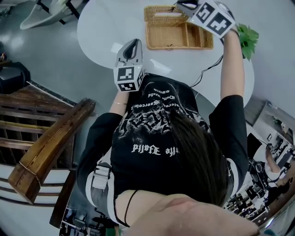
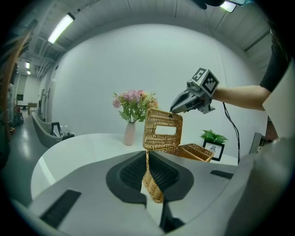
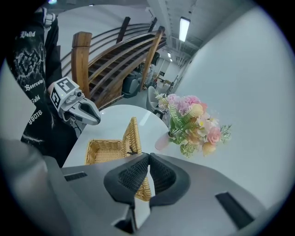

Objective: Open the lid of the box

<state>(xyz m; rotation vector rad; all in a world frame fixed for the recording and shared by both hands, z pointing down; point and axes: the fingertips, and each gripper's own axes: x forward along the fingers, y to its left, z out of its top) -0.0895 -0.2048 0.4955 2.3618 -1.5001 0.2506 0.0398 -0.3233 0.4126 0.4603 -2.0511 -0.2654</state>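
Note:
A wicker box (image 1: 179,46) stands on the white round table (image 1: 106,27) with its lid (image 1: 166,14) raised upright along the far side. My right gripper (image 1: 177,6) is shut on the lid's top edge; in the right gripper view a strip of wicker (image 3: 144,186) sits pinched between its jaws (image 3: 148,156), with the open box (image 3: 103,150) below. My left gripper (image 1: 137,42) is at the box's left end. Its jaws (image 2: 148,154) are shut on the wicker end wall (image 2: 153,186), below the standing lid (image 2: 162,131).
A vase of pink flowers (image 2: 132,108) (image 3: 193,122) stands on the table behind the box. A small potted green plant (image 1: 248,39) sits at the right. A black cable (image 1: 207,69) trails from the right gripper. A wooden chair (image 1: 46,147) is at the person's left.

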